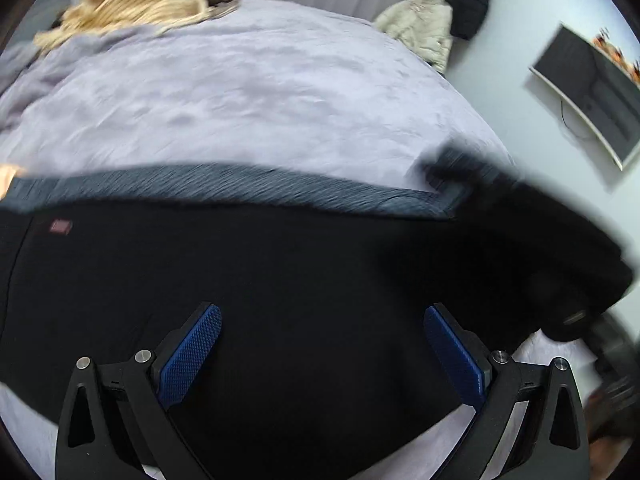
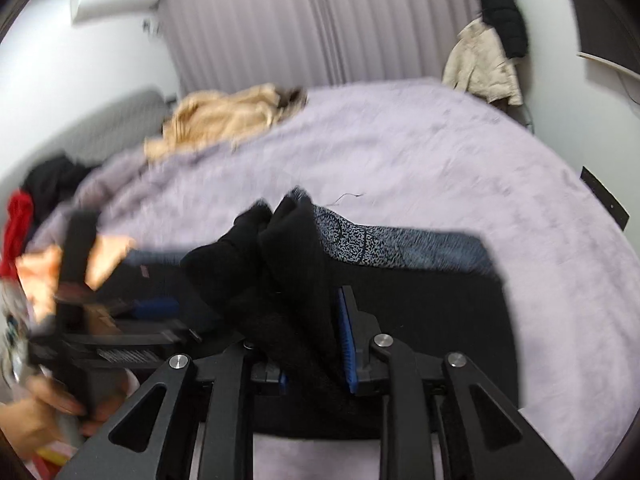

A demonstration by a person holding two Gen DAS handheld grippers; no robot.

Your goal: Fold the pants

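Black pants (image 1: 280,272) with a grey speckled waistband (image 1: 240,188) lie flat across the lilac bed cover (image 1: 240,92). My left gripper (image 1: 322,344) hovers just above the black cloth, open, its blue pads wide apart with nothing between them. In the right wrist view, my right gripper (image 2: 314,360) is shut on a bunched fold of the pants (image 2: 280,248), which stands up between its pads. The rest of the pants (image 2: 420,312) spreads out to the right. At the left of that view, blurred, a hand holds the left gripper (image 2: 132,312).
A beige garment (image 2: 224,120) lies crumpled at the bed's far side. Red and black clothes (image 2: 18,220) are piled at the left edge. A pale coat and a black one (image 2: 492,52) hang in the far right corner. A dark screen (image 1: 592,92) hangs on the right wall.
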